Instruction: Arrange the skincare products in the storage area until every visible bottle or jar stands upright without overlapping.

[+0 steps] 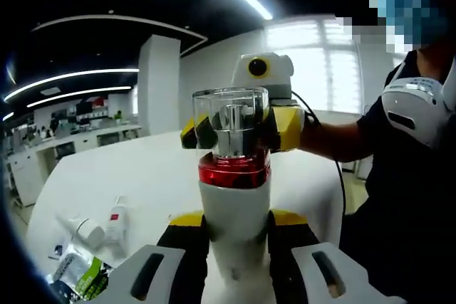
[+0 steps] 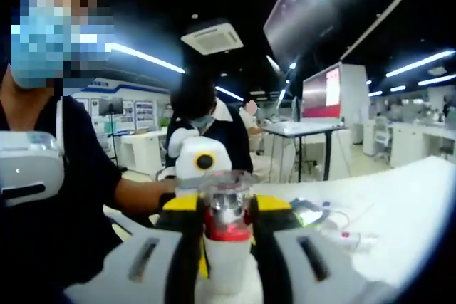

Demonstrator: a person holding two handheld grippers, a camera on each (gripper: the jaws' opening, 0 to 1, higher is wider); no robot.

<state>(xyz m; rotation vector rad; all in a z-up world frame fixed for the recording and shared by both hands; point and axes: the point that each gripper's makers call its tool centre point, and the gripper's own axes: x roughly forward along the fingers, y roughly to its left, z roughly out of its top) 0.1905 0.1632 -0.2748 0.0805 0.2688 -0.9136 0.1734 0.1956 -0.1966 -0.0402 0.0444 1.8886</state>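
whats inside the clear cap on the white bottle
Through the clear cap a silver pump head shows above a red collar. The right gripper clamps the cap's sides; the left gripper covers the white bottle lower down.

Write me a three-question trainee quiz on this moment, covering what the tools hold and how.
1. True or false: the left tool alone holds the bottle.
2. Multiple choice: the band under the clear cap is A) green, B) red, C) blue.
3. Fill in: in the left gripper view, the right tool grips the bottle at its clear ____.

Key: 1 false, since both tools are shut on it; 2 B; 3 cap.
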